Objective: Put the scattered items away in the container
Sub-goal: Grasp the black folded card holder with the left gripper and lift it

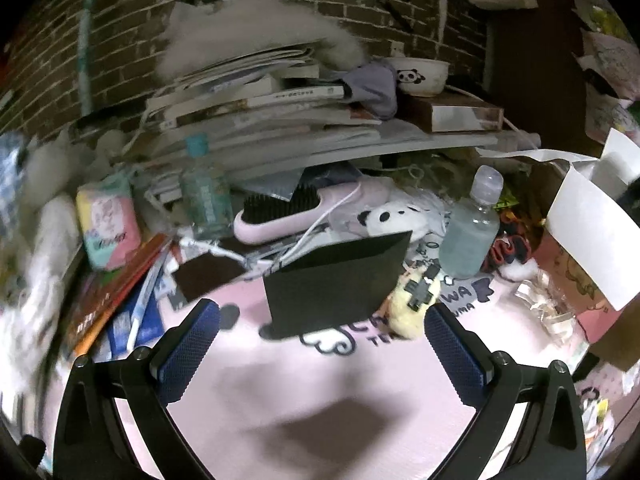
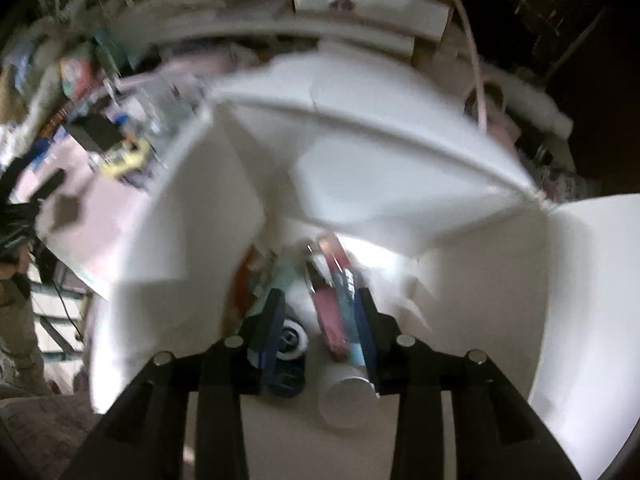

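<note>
In the left wrist view my left gripper [image 1: 322,312] stands wide open above the pink mat [image 1: 320,392], nothing between its fingers. Just beyond its tips a black folded card [image 1: 336,280] stands upright, with a yellow plush toy [image 1: 408,308] to its right. A clear bottle [image 1: 468,232], pink hairbrush [image 1: 288,216] and tissue pack [image 1: 108,224] lie further off. The white container [image 1: 588,220] shows at the right edge. My right gripper [image 2: 320,296] points down into the white container [image 2: 400,152]. A slim pink and blue item [image 2: 332,312] lies by its right finger; the left finger stands apart from it.
Stacked books [image 1: 280,108] and a panda bowl [image 1: 420,74] fill a shelf against the brick wall. More books [image 1: 120,292] lean at the left, crumpled clear plastic [image 1: 548,304] lies at the right. Inside the container sit a silver-capped white tube [image 2: 348,396] and a round white item [image 2: 292,340].
</note>
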The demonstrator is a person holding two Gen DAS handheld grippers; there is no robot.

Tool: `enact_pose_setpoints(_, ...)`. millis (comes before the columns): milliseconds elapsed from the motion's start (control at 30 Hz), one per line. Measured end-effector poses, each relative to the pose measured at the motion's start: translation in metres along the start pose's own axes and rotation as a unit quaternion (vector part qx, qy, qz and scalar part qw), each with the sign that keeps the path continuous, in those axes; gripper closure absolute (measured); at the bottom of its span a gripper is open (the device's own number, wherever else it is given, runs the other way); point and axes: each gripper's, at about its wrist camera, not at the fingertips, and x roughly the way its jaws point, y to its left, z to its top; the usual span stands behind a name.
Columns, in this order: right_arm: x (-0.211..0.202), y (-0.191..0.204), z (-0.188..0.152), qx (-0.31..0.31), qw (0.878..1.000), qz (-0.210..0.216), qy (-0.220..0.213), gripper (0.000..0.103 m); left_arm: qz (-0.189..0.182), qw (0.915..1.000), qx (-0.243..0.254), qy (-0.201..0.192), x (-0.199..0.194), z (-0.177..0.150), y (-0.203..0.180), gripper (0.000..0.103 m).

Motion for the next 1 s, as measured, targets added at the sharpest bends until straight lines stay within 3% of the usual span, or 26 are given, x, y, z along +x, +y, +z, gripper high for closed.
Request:
enact_pose_setpoints(133,-0.047,0.021,0.001,-0.01,0.994,0.015,-0.111,0.042,-0.037,0.9991,0.019,-0.002,0.014,0.008,0.011,0.001)
enact_pose_setpoints(233,-0.069,0.049,-0.002,-0.029,0.985,0.063,-0.16,0.042,-0.063,0.9976,0.025,0.01,0.028,0.012,0.016,0.003)
enact_pose_setpoints(300,-0.079,0.069,-0.009,-0.047,0.976,0.107,-0.182,0.042,-0.095,0.9951,0.018,0.023,0.038,0.015,0.022,0.011)
enact_pose_setpoints(333,-0.08,0.078,-0.01,-0.057,0.973,0.123,-0.188,0.042,-0.102,0.9941,0.011,0.034,0.044,0.016,0.024,0.022)
enact_pose_setpoints(367,-0.078,0.09,-0.011,-0.067,0.97,0.138,-0.191,0.042,-0.107,0.9933,0.007,0.044,0.051,0.017,0.027,0.035)
enact_pose_setpoints(400,-0.079,0.101,-0.016,-0.078,0.966,0.155,-0.194,0.042,-0.112,0.9924,0.005,0.05,0.055,0.017,0.028,0.041)
enact_pose_setpoints(533,-0.07,0.134,-0.028,-0.112,0.957,0.195,-0.184,0.042,-0.14,0.9884,-0.003,0.059,0.058,0.015,0.031,0.045)
enact_pose_setpoints(567,-0.069,0.139,-0.03,-0.118,0.956,0.197,-0.181,0.042,-0.14,0.9885,-0.002,0.058,0.057,0.015,0.031,0.05)
enact_pose_setpoints(667,-0.06,0.141,-0.03,-0.115,0.957,0.207,-0.169,0.042,-0.158,0.9858,-0.008,0.056,0.051,0.011,0.031,0.075)
enact_pose_setpoints(1000,-0.031,0.13,-0.037,-0.075,0.959,0.237,-0.137,0.042,-0.167,0.9854,-0.025,0.023,0.026,0.001,0.037,0.095)
